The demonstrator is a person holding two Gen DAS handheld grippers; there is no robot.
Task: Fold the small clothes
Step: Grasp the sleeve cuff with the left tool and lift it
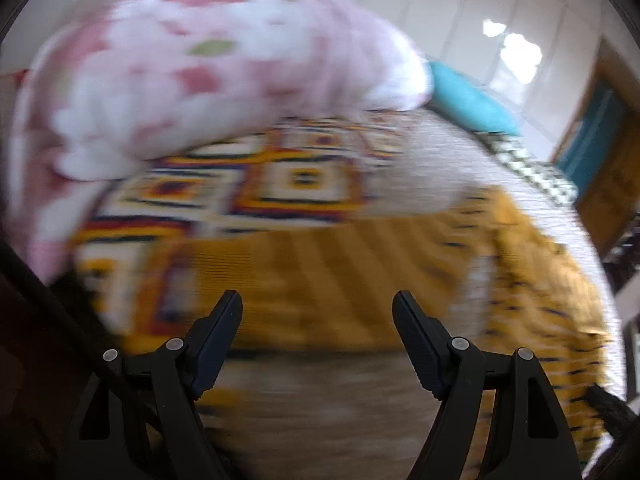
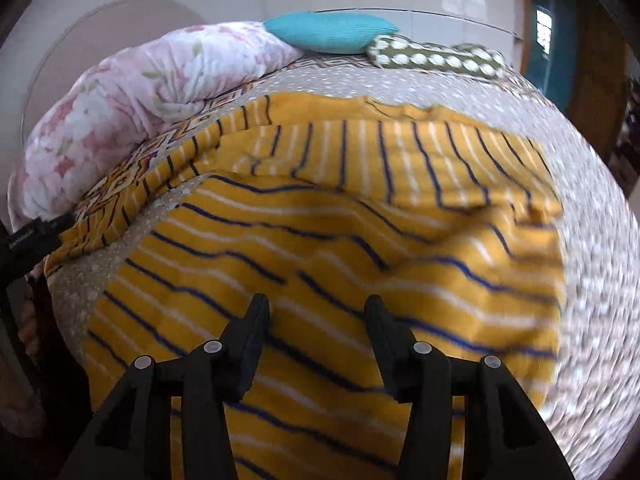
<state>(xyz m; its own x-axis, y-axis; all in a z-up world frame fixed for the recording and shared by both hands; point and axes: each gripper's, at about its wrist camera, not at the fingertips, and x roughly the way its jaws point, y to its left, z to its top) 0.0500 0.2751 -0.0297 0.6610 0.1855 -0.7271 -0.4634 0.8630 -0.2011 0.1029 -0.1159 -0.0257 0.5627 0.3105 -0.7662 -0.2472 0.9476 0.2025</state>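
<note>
Looking down both wrist views, you have the yellow striped garment [image 2: 340, 240] spread across the centre of the frame on the bedspread [image 2: 592, 240], partly doubled over. Your left gripper [image 1: 318, 308] and right gripper [image 2: 316, 312] both hang released above it, 2 empty pairs of jaws. Pinch only 1 layer and the fold could slide, or you could snag the pink quilt [image 2: 132, 104] at upper left.
</note>
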